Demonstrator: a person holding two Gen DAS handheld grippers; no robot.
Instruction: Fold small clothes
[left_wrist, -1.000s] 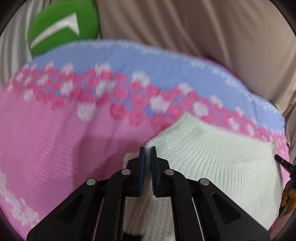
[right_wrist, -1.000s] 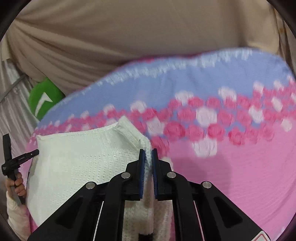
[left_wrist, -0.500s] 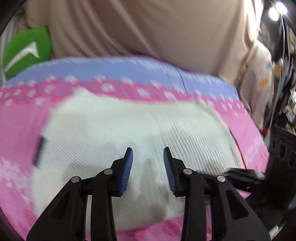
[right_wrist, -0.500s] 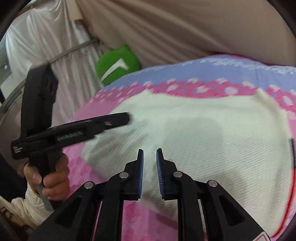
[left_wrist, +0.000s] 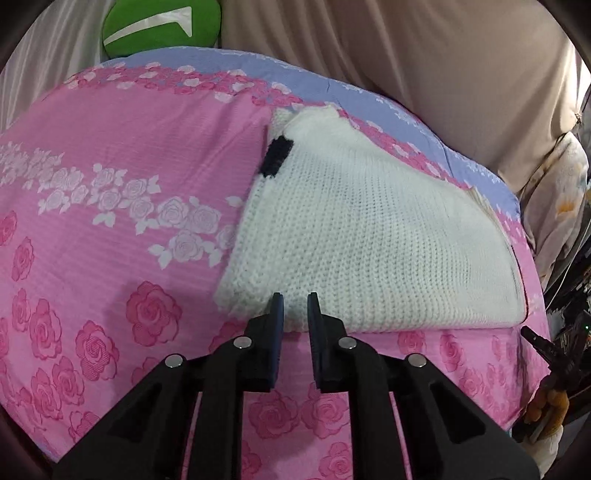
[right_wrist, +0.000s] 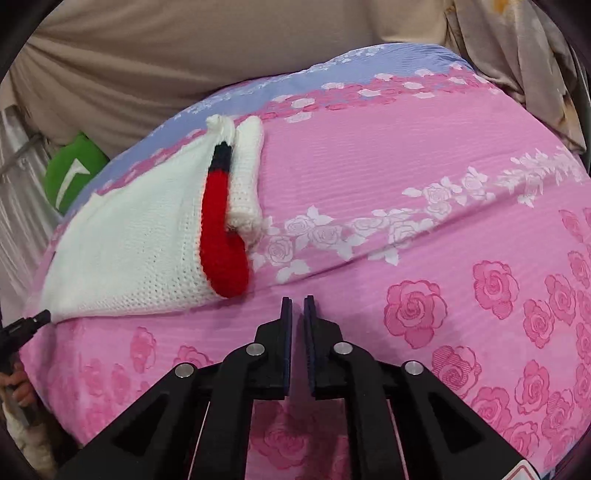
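Note:
A white knitted garment (left_wrist: 369, 240) lies folded on the pink rose bedspread (left_wrist: 110, 184), with a black tag (left_wrist: 275, 157) at its far left corner. My left gripper (left_wrist: 295, 306) hovers at the garment's near edge. Its jaws are closing to a narrow slit and no cloth is seen pinched. In the right wrist view the garment (right_wrist: 140, 240) shows a red and black knitted strip (right_wrist: 218, 221) along its right side. My right gripper (right_wrist: 297, 310) is over bare bedspread (right_wrist: 406, 184), just right of the garment. Its jaws are closing with nothing between them.
A green cushion (left_wrist: 159, 26) leans at the back left against beige drapes (left_wrist: 406, 55). The left tool's tip (right_wrist: 26, 325) touches the garment's near left corner, with a hand (right_wrist: 18, 387) below it. Dark clutter stands past the bed's right edge.
Both grippers have drawn back from over the garment to its near edge. The left jaws have narrowed from wide apart. The garment now lies still and folded.

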